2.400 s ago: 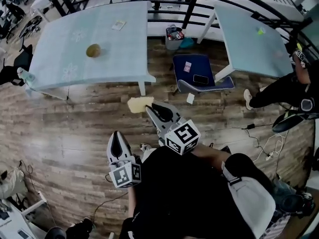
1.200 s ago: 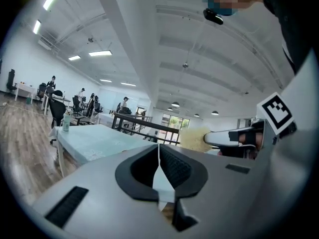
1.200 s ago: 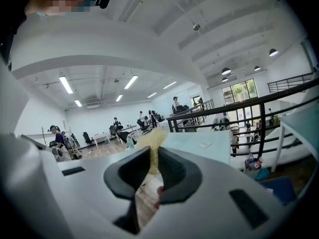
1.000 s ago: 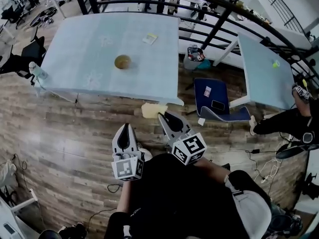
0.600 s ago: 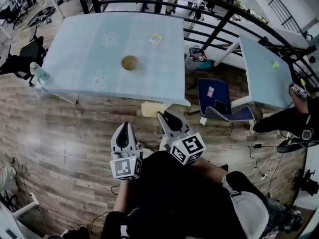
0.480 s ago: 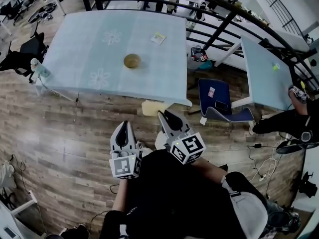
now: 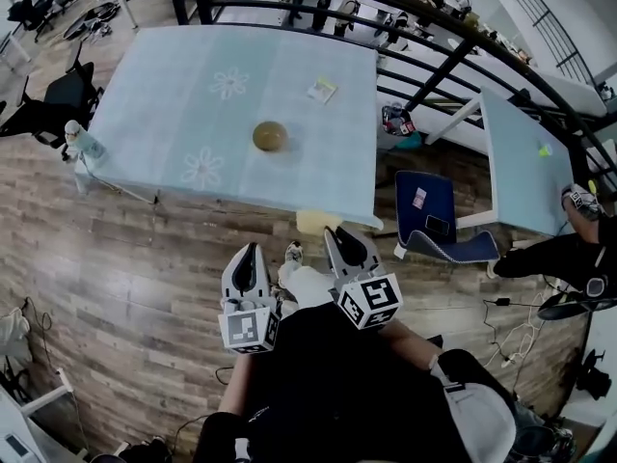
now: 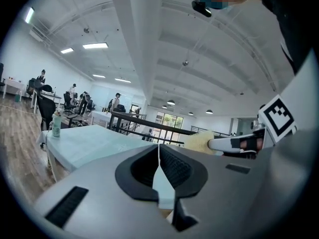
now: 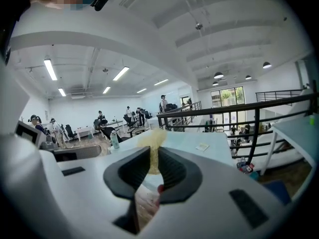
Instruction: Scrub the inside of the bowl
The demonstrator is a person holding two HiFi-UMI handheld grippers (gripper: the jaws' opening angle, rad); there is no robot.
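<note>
A small brown bowl (image 7: 269,135) stands near the middle of a light blue table (image 7: 174,114), well ahead of both grippers. My right gripper (image 7: 336,233) is shut on a pale yellow sponge (image 7: 316,222), which hangs just before the table's near edge. In the right gripper view the sponge (image 9: 152,142) sticks out past the closed jaws (image 9: 153,159). My left gripper (image 7: 249,251) is held beside the right one, over the wooden floor. Its jaws (image 8: 158,152) are shut with nothing between them. From the left gripper view the sponge (image 8: 198,142) shows off to the right.
A plastic bottle (image 7: 81,144) stands at the table's left corner and a small packet (image 7: 322,89) lies on its far right part. A blue chair (image 7: 436,222) and a second table (image 7: 525,162) are to the right. A black railing (image 7: 289,8) runs behind.
The view has advanced toward the table, so the bowl and table edge are nearer. Both grippers keep their pose, the right still holding the sponge.
</note>
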